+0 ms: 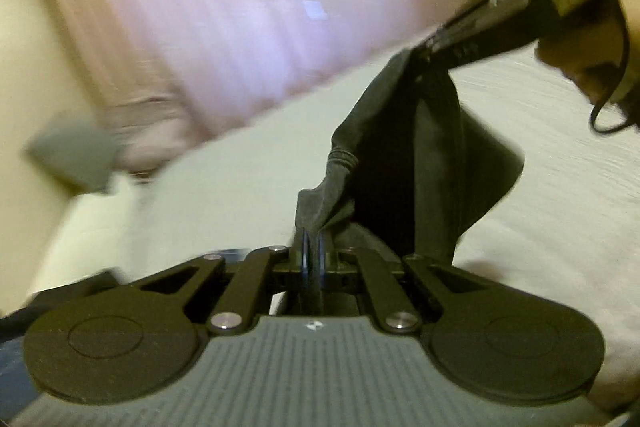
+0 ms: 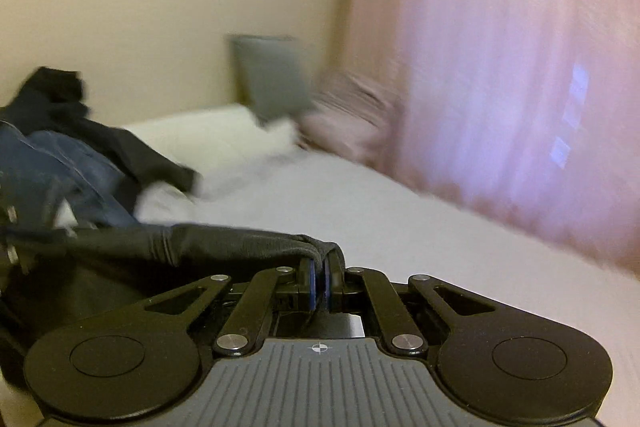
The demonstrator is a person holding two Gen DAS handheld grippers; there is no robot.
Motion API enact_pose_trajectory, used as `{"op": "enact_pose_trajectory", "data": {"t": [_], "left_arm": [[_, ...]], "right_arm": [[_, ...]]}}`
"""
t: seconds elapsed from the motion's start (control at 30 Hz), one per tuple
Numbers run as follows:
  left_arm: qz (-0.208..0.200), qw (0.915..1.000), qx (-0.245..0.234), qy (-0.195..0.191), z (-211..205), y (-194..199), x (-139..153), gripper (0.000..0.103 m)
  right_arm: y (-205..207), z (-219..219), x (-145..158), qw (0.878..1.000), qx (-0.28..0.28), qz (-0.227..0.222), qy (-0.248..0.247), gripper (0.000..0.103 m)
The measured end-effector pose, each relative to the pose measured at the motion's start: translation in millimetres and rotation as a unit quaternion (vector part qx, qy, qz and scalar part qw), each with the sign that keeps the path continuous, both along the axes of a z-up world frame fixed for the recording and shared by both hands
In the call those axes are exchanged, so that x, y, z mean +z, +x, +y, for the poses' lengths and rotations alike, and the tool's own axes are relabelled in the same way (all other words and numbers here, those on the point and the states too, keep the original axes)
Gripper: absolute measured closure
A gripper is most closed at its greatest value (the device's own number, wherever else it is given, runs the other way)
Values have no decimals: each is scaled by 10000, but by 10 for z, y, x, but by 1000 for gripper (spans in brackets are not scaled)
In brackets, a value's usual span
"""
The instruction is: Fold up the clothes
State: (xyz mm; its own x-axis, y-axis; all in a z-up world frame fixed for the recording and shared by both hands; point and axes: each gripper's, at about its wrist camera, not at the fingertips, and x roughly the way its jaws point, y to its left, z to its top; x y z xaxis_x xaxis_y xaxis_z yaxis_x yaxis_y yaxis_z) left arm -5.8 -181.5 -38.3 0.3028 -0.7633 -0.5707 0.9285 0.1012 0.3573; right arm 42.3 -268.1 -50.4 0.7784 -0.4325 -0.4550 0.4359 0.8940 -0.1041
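Note:
A dark grey garment [image 1: 404, 155] hangs stretched between my two grippers above a white bed [image 1: 224, 187]. My left gripper [image 1: 313, 247] is shut on one hemmed corner of it. At the upper right of the left wrist view the right gripper [image 1: 436, 41] pinches the cloth's other end, with a hand behind it. In the right wrist view my right gripper [image 2: 320, 267] is shut on the same dark grey garment [image 2: 224, 239], whose taut edge runs off to the left. Both views are blurred by motion.
A heap of clothes, blue jeans [image 2: 60, 167] and a black piece [image 2: 100, 131], lies on the bed [image 2: 400, 227] at the left. A grey pillow [image 2: 272, 79] leans on the cream wall. Pink curtains [image 2: 500, 67] hang along the bed's far side.

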Motion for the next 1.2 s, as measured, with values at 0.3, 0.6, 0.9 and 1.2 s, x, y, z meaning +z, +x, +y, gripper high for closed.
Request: {"op": "enact_pose_trajectory", "data": {"t": [0.3, 0.6, 0.9, 1.2], "left_arm": [[757, 9831, -1402, 901, -665, -1521, -488, 103], [553, 9787, -894, 1765, -800, -836, -1026, 76], [1143, 9650, -398, 2329, -548, -127, -1754, 59], [1192, 9509, -490, 2812, -722, -252, -2313, 46]], "right_arm": [[-2775, 95, -778, 9640, -1991, 1258, 1237, 101], [-2864, 450, -1225, 9210, -2869, 2048, 1659, 71], [-1807, 481, -1114, 9392, -2116, 2126, 1672, 26], [-942, -367, -1353, 9521, -497, 2721, 1302, 26]]}}
